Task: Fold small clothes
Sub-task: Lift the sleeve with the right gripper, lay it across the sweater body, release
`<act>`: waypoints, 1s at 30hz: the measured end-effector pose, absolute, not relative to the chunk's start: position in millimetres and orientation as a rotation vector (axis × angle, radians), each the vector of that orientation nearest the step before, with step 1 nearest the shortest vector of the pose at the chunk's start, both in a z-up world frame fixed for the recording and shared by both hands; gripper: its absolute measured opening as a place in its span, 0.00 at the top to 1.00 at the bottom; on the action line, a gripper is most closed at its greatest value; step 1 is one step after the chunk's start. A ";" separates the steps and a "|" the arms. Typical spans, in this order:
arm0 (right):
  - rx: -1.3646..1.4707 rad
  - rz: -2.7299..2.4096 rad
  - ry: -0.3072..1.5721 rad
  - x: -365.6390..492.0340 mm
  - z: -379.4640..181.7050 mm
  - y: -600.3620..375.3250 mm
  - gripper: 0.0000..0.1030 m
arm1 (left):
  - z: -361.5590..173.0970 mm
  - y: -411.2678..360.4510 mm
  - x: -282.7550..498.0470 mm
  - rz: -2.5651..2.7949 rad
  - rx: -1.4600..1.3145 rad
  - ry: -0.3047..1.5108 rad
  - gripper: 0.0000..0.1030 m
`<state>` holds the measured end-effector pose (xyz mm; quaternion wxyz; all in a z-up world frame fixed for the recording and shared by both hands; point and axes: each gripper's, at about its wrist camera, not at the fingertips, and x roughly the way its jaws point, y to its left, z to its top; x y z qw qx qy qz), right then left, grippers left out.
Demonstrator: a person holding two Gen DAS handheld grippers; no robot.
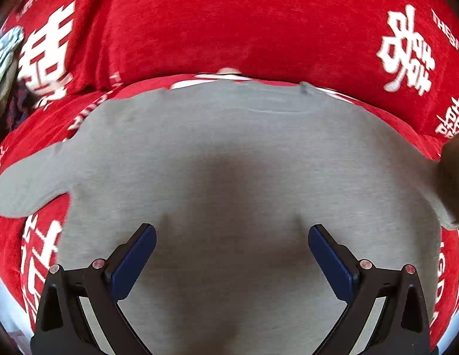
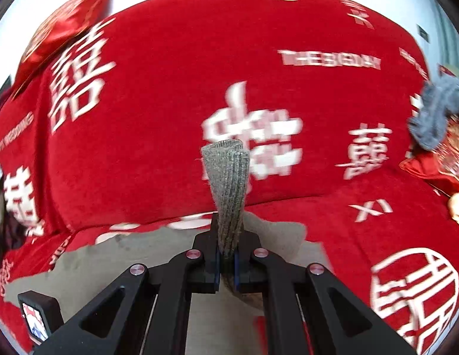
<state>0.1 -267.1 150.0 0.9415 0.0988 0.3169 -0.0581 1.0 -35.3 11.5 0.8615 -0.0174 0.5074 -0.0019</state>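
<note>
Right gripper (image 2: 226, 263) clamped on grey sock (image 2: 228, 183), sock sticking up over red sofa (image 2: 158, 118). Left gripper (image 1: 232, 254), jaws wide, empty, above flat grey shirt (image 1: 229, 153). I'd park sock aside, clear of shirt, before folding.

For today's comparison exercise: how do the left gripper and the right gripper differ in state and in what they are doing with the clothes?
The left gripper stands open, its blue pads apart above the grey shirt spread flat on the red cover; the right gripper is shut. The left gripper holds nothing; the right gripper pinches a grey ribbed sock that sticks up between its fingers. Both have black fingers with blue pads.
</note>
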 end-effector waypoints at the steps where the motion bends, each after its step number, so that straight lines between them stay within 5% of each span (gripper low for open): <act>1: 0.191 -0.105 0.654 3.9 147.9 -251.9 0.94 | 10.8 -26.4 -0.2 0.000 -0.047 1.062 0.00; 15: 0.045 0.052 0.767 45.2 110.2 -89.3 0.94 | 7.4 92.7 -21.2 0.085 -0.269 1.043 0.00; 30: -0.066 0.128 0.923 47.8 35.9 -18.6 0.94 | 0.0 132.5 -46.7 0.170 -0.339 1.012 0.00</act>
